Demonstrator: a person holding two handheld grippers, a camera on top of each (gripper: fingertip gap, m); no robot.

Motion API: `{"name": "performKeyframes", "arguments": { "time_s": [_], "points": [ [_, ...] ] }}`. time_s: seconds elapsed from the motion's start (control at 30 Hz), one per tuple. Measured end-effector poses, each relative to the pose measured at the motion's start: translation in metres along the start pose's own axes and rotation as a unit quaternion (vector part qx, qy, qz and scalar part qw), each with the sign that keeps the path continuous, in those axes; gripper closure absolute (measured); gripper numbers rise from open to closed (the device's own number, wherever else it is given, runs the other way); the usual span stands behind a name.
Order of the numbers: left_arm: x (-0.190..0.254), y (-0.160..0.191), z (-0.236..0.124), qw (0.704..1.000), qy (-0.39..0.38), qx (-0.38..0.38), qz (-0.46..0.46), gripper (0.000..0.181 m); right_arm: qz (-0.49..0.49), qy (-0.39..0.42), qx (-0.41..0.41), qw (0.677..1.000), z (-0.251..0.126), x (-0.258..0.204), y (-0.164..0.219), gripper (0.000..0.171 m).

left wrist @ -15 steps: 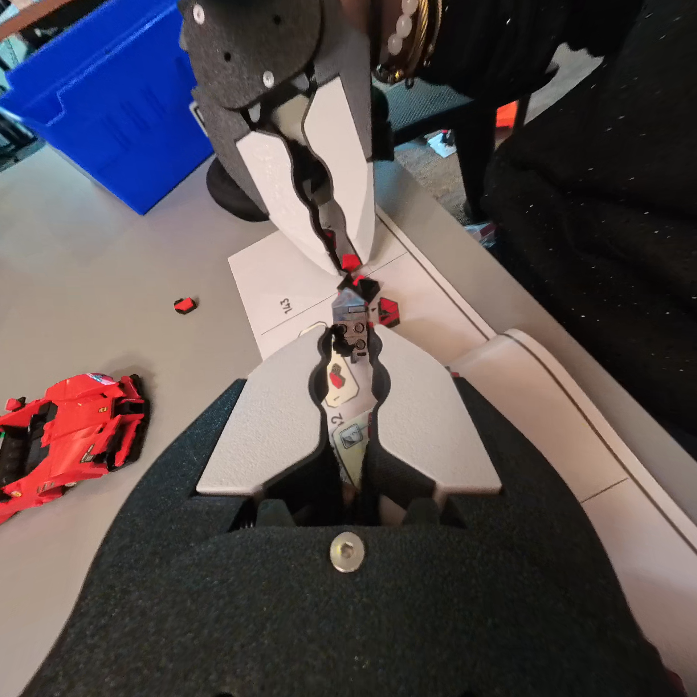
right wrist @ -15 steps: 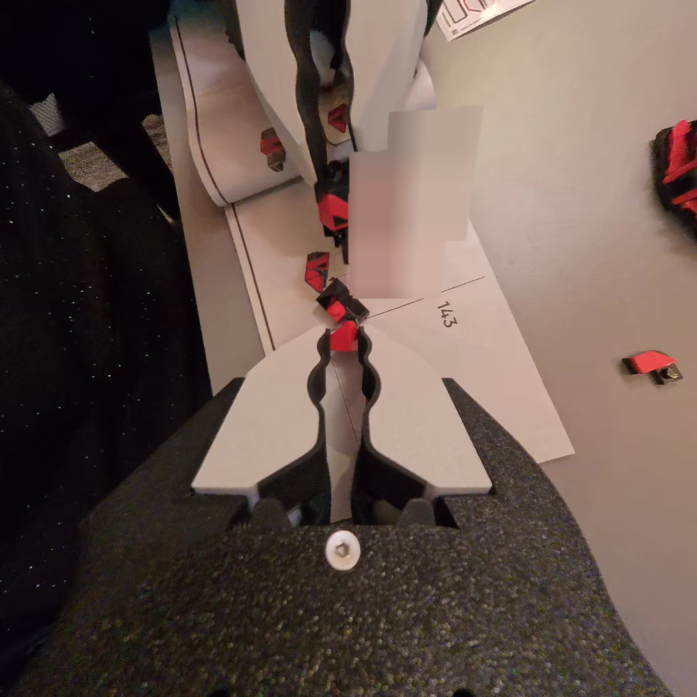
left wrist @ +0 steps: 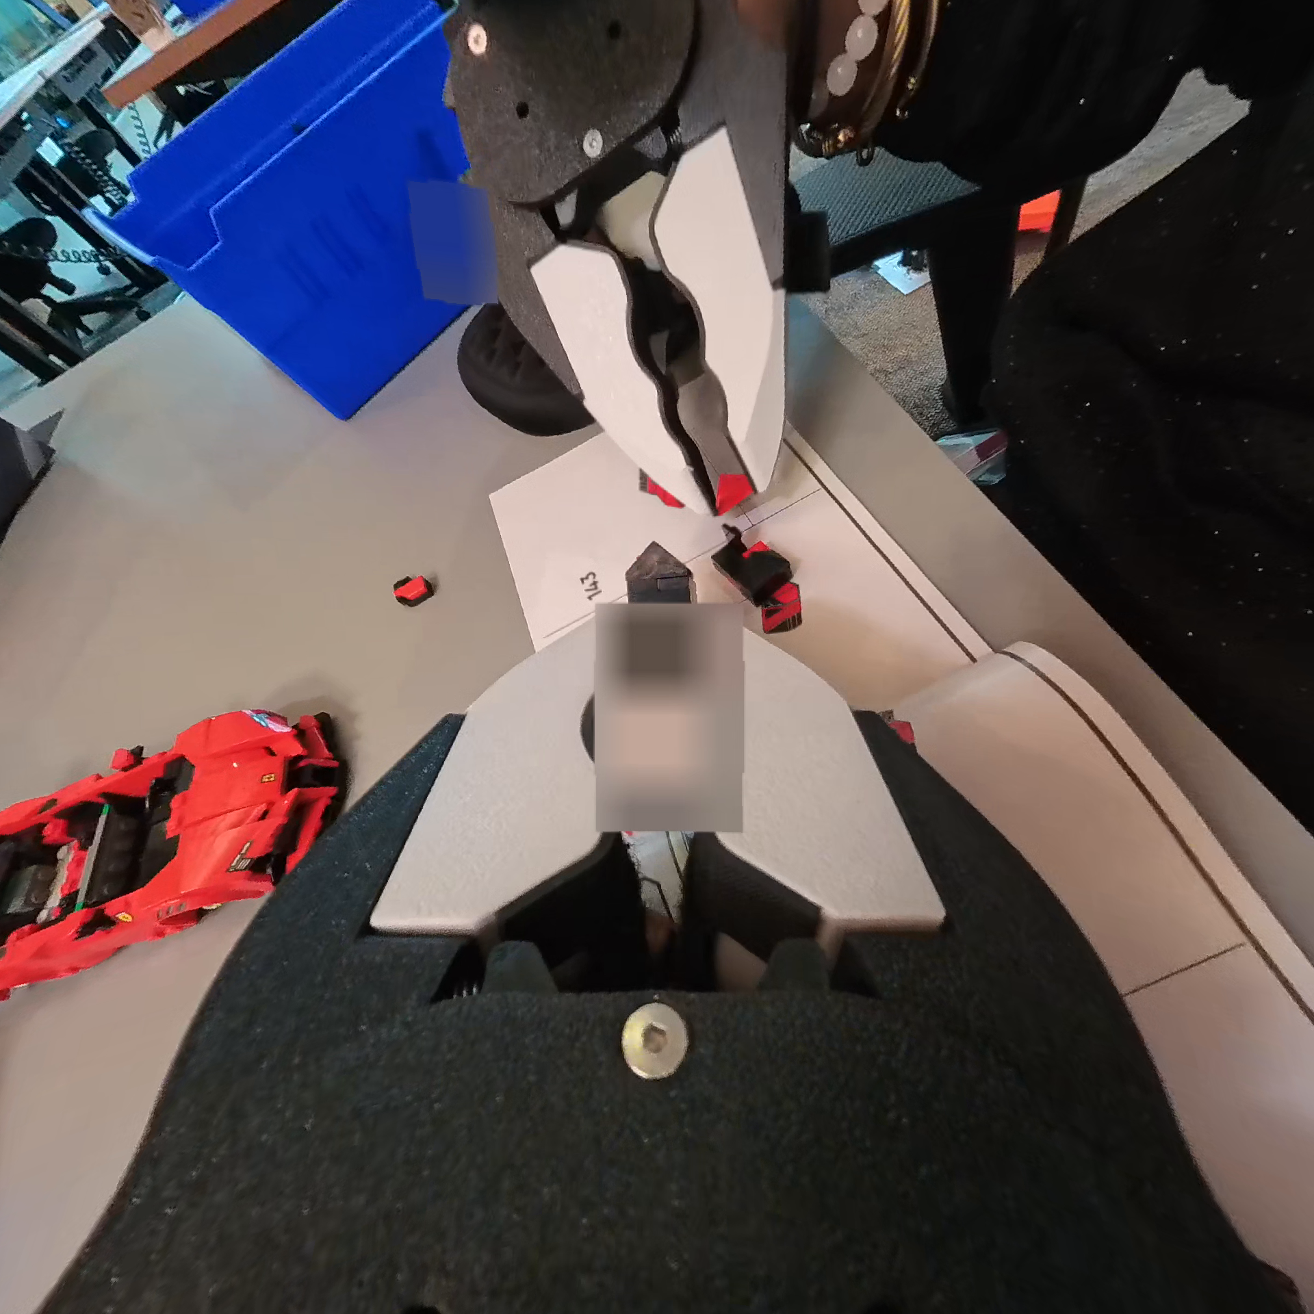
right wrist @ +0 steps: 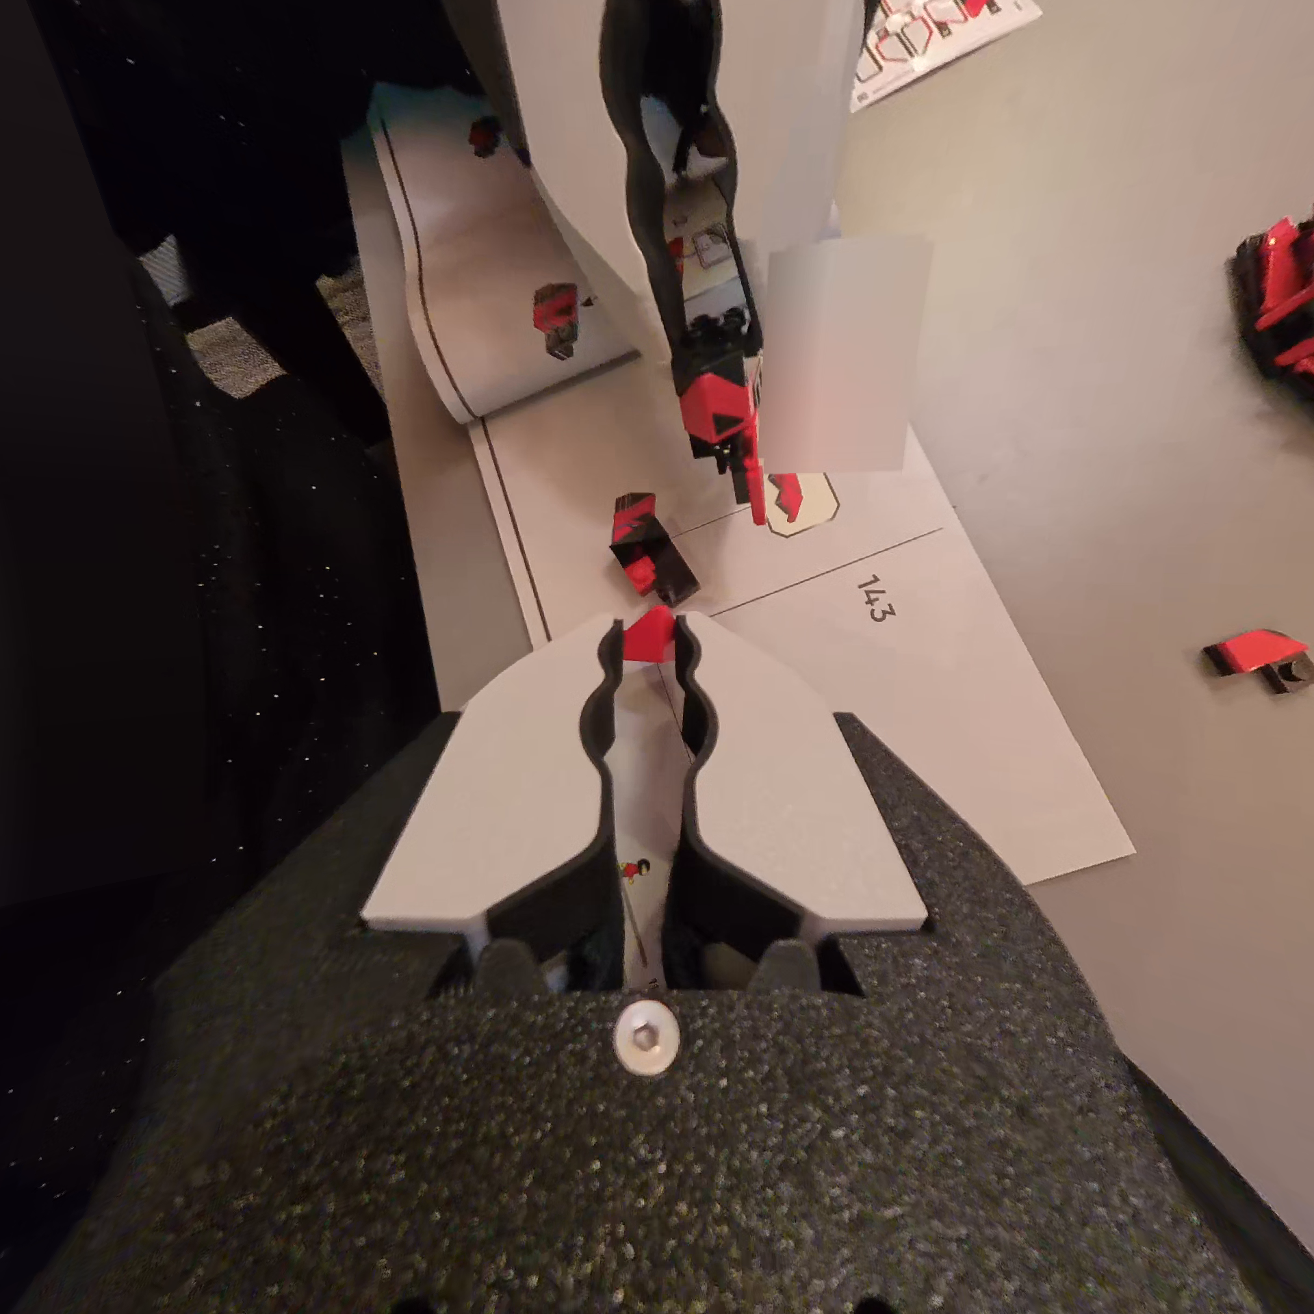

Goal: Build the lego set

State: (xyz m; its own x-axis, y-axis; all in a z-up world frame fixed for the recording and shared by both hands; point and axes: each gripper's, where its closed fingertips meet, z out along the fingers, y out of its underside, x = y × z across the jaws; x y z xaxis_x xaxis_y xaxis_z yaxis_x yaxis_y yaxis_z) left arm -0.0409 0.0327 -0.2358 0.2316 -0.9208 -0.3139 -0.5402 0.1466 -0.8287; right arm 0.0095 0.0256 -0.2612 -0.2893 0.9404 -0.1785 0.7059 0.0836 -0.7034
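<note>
My left gripper is shut on a small black and red sub-assembly and holds it above the open instruction booklet. In the right wrist view that sub-assembly hangs from the left gripper, with a red tip pointing down. My right gripper is shut on a small red sloped piece. It faces the left gripper with a gap between them. A loose black and red piece lies on the booklet between the two grippers; it also shows in the left wrist view.
A partly built red car sits on the grey table to the left. A small red and black piece lies near the booklet's edge, also in the right wrist view. A blue bin stands at the back. A person in dark clothing is beside the table edge. Some 6 cm of space lies between my two pairs of fingers. The partly built red car is about equally far from each gripper, around 20 cm.
The two grippers have drawn apart, each still shut on its piece. The loose black and red piece now lies in the open on the booklet between them.
</note>
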Motion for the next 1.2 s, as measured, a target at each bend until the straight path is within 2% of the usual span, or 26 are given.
{"name": "performKeyframes", "arguments": {
  "time_s": [0.23,0.33,0.53,0.63,0.7,0.87,1.2],
  "points": [
    [0.002,-0.003,-0.001,1.0,0.004,0.006,0.007,0.163,-0.009,0.002,0.006,1.0,-0.001,-0.001,-0.003,0.157],
    [0.001,-0.005,-0.003,1.0,0.005,0.02,0.0,0.163,-0.009,-0.001,0.036,0.999,-0.001,-0.002,-0.013,0.157],
    [-0.004,-0.018,-0.011,0.996,-0.001,0.082,-0.038,0.163,-0.004,0.008,0.185,0.983,-0.021,-0.003,-0.052,0.157],
    [-0.012,-0.031,-0.021,0.987,-0.006,0.142,-0.069,0.163,-0.014,0.017,0.274,0.961,-0.041,-0.002,-0.072,0.157],
    [-0.016,-0.041,-0.029,0.978,-0.007,0.186,-0.088,0.163,-0.022,0.022,0.304,0.952,-0.049,-0.002,-0.079,0.158],
    [-0.021,-0.053,-0.045,0.962,-0.013,0.255,-0.098,0.163,-0.036,0.031,0.277,0.96,-0.043,-0.006,-0.076,0.157],
    [-0.02,-0.066,-0.058,0.948,-0.019,0.307,-0.075,0.163,-0.07,0.052,0.239,0.967,-0.037,-0.012,-0.075,0.157]
  ]
}}
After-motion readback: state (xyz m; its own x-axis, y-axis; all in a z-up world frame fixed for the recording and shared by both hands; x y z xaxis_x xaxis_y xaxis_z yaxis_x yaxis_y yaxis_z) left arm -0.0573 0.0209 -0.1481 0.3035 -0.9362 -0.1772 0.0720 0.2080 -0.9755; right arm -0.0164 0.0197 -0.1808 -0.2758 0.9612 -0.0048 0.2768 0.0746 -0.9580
